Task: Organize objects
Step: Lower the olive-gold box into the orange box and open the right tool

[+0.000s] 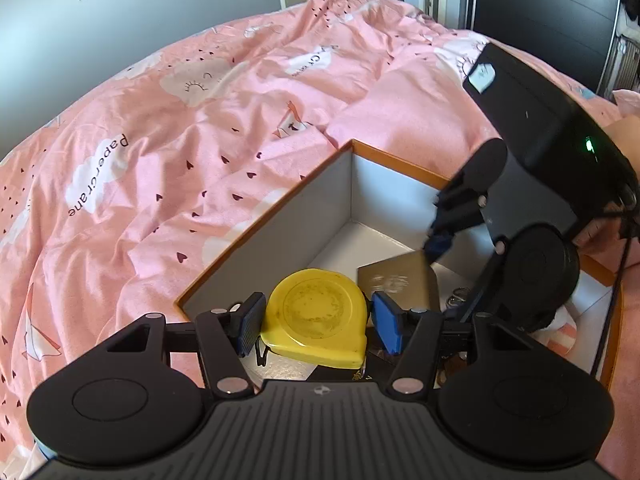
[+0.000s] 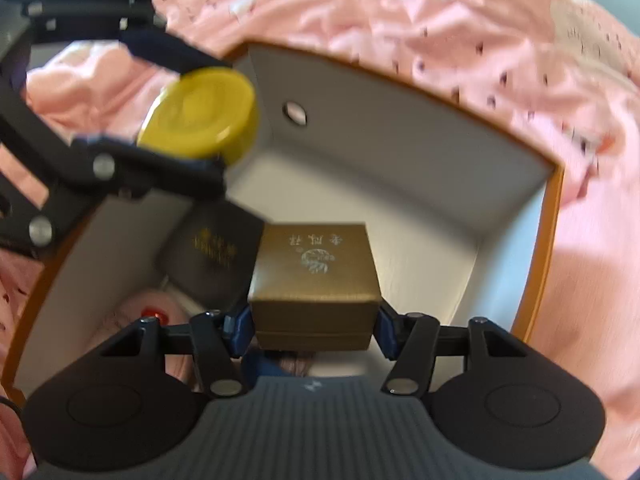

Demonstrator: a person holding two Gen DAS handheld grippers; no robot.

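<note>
Left tool pinches the yellow tape measure, right tool the gold box, both low-centre over the orange-rimmed box; crowding risks collision.

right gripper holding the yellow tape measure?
No: the right gripper is clamped on the gold box, while the left gripper holds the yellow tape measure.

A home bedroom: pink printed duvet covering a bed.
</note>
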